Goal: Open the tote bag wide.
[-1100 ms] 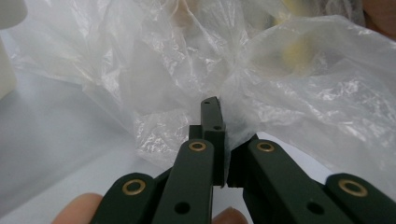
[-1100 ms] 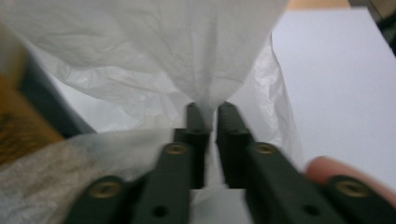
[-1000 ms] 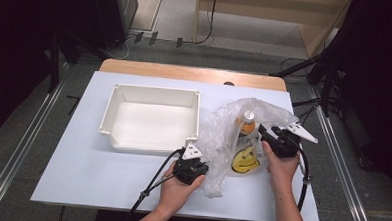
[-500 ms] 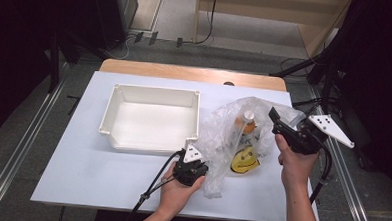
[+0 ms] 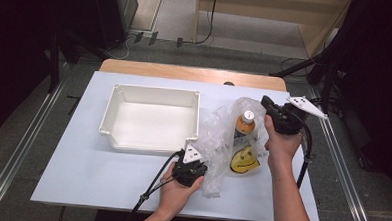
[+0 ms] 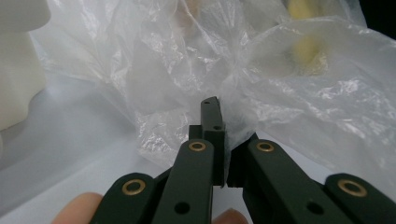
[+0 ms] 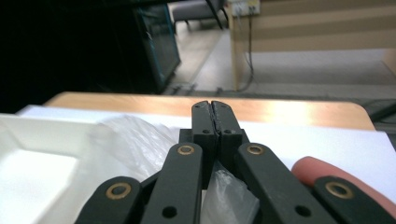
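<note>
Between the two grippers on the white counter (image 5: 81, 175) sits a crinkly clear plastic bag (image 5: 223, 136), glossy and limp. Left gripper (image 6: 219, 140) is clamped on its near edge, pinning it down. Right gripper (image 7: 215, 122) is closed on a fold of film at the far side, likely to spread the mouth. Inside: an orange bottle (image 5: 244, 123) and a round yellow smiley (image 5: 245, 160). Rigid white tray (image 5: 113, 114) waits left.

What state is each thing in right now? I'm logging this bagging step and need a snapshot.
Left gripper: shut on the plastic bag's near edge.
Right gripper: shut on a fold of the plastic bag, lifted.
Plastic bag: crumpled, mouth pulled up, on the table.
Bottle: capped, inside the bag.
Yellow smiley item: inside the bag.
White tray: empty, upright.
</note>
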The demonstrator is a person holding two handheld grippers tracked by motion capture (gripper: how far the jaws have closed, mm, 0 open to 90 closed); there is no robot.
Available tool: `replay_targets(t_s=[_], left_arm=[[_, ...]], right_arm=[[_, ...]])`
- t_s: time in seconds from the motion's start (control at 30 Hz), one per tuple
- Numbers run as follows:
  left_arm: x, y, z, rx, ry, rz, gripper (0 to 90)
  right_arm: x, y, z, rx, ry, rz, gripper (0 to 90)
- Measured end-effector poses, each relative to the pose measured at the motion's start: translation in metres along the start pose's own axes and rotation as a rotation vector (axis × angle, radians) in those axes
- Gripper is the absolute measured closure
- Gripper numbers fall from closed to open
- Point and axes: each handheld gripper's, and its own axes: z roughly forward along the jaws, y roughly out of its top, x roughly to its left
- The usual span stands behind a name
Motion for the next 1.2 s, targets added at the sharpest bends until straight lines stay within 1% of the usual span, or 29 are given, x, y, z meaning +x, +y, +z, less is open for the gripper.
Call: replay_targets(t_s=[0.07, 0.1, 0.17, 0.2, 0.23, 0.3, 0.33, 0.37, 0.4, 0.43, 0.53, 0.57, 0.6, 0.63, 0.67, 0.7, 0.73, 0.77, 0.8, 0.83, 0.87, 0.93, 1.0, 1.03, 1.07, 1.1, 1.13, 1.17, 1.2], left_arm=[[0.000, 0.000, 0.000, 0.005, 0.004, 0.003, 90.0], [0.000, 0.000, 0.000, 0.007, 0.008, 0.000, 90.0], [0.000, 0.000, -0.001, 0.009, 0.014, -0.006, 90.0], [0.000, 0.000, -0.001, 0.009, 0.014, -0.006, 90.0], [0.001, -0.001, -0.001, 0.016, 0.019, -0.010, 90.0], [0.003, -0.001, -0.002, 0.031, 0.031, -0.021, 90.0], [0.003, -0.001, -0.002, 0.031, 0.031, -0.021, 90.0], [0.004, -0.001, -0.002, 0.032, 0.038, -0.026, 90.0], [0.004, -0.001, -0.003, 0.034, 0.041, -0.028, 90.0], [0.004, -0.001, -0.003, 0.034, 0.041, -0.028, 90.0], [0.004, -0.002, -0.004, 0.027, 0.043, -0.018, 90.0], [0.006, -0.002, -0.008, 0.003, 0.029, -0.021, 90.0], [0.007, -0.003, -0.011, -0.013, 0.029, -0.012, 85.2], [0.007, -0.003, -0.011, -0.013, 0.029, -0.012, 78.2], [0.007, -0.004, -0.018, -0.042, 0.020, 0.005, 72.5], [0.007, -0.004, -0.018, -0.042, 0.020, 0.005, 66.1], [0.008, -0.005, -0.022, -0.054, 0.015, 0.013, 59.0], [0.010, -0.006, -0.029, -0.067, -0.006, 0.016, 54.9], [0.010, -0.006, -0.029, -0.067, -0.006, 0.016, 51.4], [0.012, -0.006, -0.033, -0.072, -0.017, 0.011, 51.4], [0.015, -0.005, -0.040, -0.087, -0.015, 0.008, 44.7], [0.020, -0.002, -0.048, -0.108, -0.004, -0.003, 41.4], [0.022, -0.001, -0.052, -0.121, 0.001, -0.013, 40.5], [0.025, 0.001, -0.057, -0.130, 0.007, -0.022, 40.6], [0.026, 0.003, -0.061, -0.143, 0.015, -0.029, 44.9], [0.027, 0.005, -0.064, -0.152, 0.018, -0.033, 44.9], [0.027, 0.008, -0.067, -0.161, 0.009, -0.034, 46.5], [0.026, 0.011, -0.069, -0.170, 0.006, -0.029, 46.5], [0.022, 0.018, -0.073, -0.189, 0.005, -0.022, 49.0]], right_arm=[[-0.003, -0.009, 0.009, 0.030, -0.038, -0.017, 90.0], [-0.008, -0.021, 0.018, 0.069, -0.072, -0.001, 90.0], [-0.016, -0.036, 0.026, 0.116, -0.098, 0.017, 90.0], [-0.016, -0.036, 0.026, 0.116, -0.098, 0.017, 90.0], [-0.021, -0.052, 0.031, 0.161, -0.118, 0.026, 90.0], [-0.026, -0.066, 0.034, 0.202, -0.134, 0.037, 90.0], [-0.026, -0.066, 0.034, 0.202, -0.134, 0.037, 90.0], [-0.030, -0.077, 0.036, 0.256, -0.186, 0.036, 90.0], [-0.032, -0.082, 0.037, 0.282, -0.207, 0.042, 90.0], [-0.032, -0.082, 0.037, 0.282, -0.207, 0.042, 90.0], [-0.041, -0.096, 0.039, 0.356, -0.254, 0.040, 90.0], [-0.044, -0.098, 0.038, 0.353, -0.258, 0.056, 90.0], [-0.046, -0.098, 0.036, 0.337, -0.247, 0.083, 88.7], [-0.046, -0.098, 0.036, 0.337, -0.247, 0.083, 88.7], [-0.049, -0.097, 0.030, 0.274, -0.217, 0.101, 80.2], [-0.049, -0.097, 0.030, 0.274, -0.217, 0.101, 80.2], [-0.048, -0.096, 0.024, 0.220, -0.193, 0.090, 73.2], [-0.048, -0.096, 0.022, 0.204, -0.196, 0.081, 69.8], [-0.048, -0.096, 0.022, 0.204, -0.196, 0.081, 69.8], [-0.047, -0.097, 0.020, 0.194, -0.197, 0.076, 69.6], [-0.050, -0.100, 0.018, 0.184, -0.190, 0.076, 69.2], [-0.051, -0.103, 0.016, 0.173, -0.182, 0.102, 69.8], [-0.051, -0.103, 0.015, 0.156, -0.181, 0.097, 70.4], [-0.051, -0.104, 0.013, 0.142, -0.180, 0.102, 71.2], [-0.051, -0.106, 0.011, 0.119, -0.169, 0.111, 74.1], [-0.051, -0.106, 0.011, 0.119, -0.169, 0.111, 74.1], [-0.049, -0.107, 0.010, 0.114, -0.148, 0.095, 77.1], [-0.049, -0.107, 0.010, 0.114, -0.148, 0.095, 77.1], [-0.046, -0.108, 0.010, 0.114, -0.134, 0.060, 79.9]])
